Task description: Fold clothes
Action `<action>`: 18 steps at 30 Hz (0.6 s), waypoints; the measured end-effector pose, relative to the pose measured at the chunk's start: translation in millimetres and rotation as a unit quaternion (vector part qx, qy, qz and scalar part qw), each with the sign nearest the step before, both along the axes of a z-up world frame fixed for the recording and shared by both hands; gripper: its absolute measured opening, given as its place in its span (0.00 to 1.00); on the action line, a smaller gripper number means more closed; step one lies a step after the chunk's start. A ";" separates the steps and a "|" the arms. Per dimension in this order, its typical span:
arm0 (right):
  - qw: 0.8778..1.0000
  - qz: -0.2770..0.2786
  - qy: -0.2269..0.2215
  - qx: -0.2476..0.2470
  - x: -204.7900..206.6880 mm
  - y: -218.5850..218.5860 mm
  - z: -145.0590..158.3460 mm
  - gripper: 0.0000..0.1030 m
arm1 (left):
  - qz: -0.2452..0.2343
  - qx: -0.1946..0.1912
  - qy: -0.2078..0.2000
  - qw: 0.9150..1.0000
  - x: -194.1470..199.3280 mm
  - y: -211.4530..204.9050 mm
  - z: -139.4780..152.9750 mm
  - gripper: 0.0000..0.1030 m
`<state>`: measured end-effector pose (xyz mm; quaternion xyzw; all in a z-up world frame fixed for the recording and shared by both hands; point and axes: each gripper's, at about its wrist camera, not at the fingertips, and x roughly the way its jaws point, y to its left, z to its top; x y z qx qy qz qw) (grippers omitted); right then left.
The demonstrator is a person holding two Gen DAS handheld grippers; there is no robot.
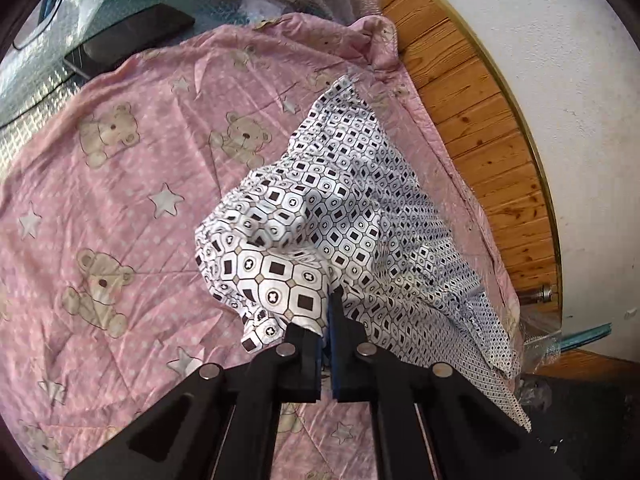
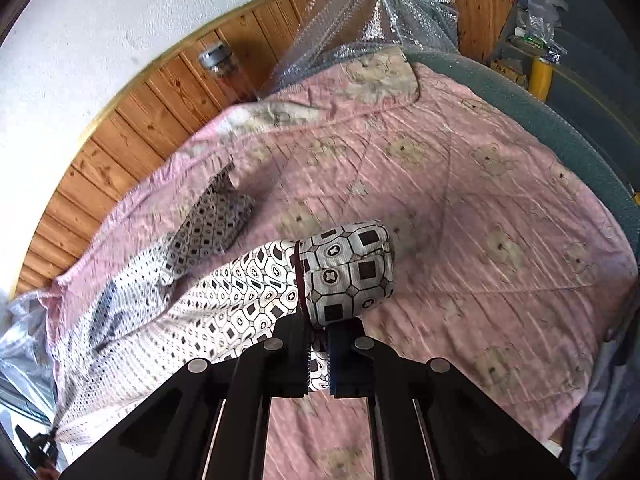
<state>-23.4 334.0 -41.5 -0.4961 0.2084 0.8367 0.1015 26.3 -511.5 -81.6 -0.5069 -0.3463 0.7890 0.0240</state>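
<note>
A pink bear-print quilt (image 1: 120, 208) covers the surface, bordered by wood panelling (image 1: 472, 92) below a white wall (image 1: 560, 40); bubble wrap (image 2: 360, 12) crowds its far corner. The left hand-held gripper (image 1: 330, 300) and right hand-held gripper (image 2: 318, 332) each clench the patterned garment (image 1: 340, 208), lifted above the quilt near the panelled edge. The quilt beside it lies open.

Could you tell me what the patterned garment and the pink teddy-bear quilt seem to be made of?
Patterned garment: thin woven fabric, probably cotton, matte; it bunches in soft creases.
Pink teddy-bear quilt: padded, stitched fabric with a slight sheen, possibly polyester or cotton blend; quilting lines show.
</note>
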 end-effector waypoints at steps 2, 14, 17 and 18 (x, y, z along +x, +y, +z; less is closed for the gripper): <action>0.998 0.013 -0.059 0.023 14.3 -2.1 -29.9 0.05 | -0.025 -0.019 -0.027 0.999 9.2 -2.7 -5.9 0.02; 0.997 0.033 -0.051 0.049 -28.5 -9.6 11.7 0.53 | -0.002 -0.092 -0.058 0.994 50.2 -31.0 -2.8 0.38; 0.997 0.073 -0.032 0.009 -91.3 -34.3 8.6 0.55 | 0.014 -0.098 -0.046 0.994 37.4 -39.0 11.9 0.39; 0.996 0.083 -0.031 0.001 -114.0 -43.8 2.9 0.55 | 0.014 -0.097 -0.044 0.994 29.8 -37.8 14.2 0.39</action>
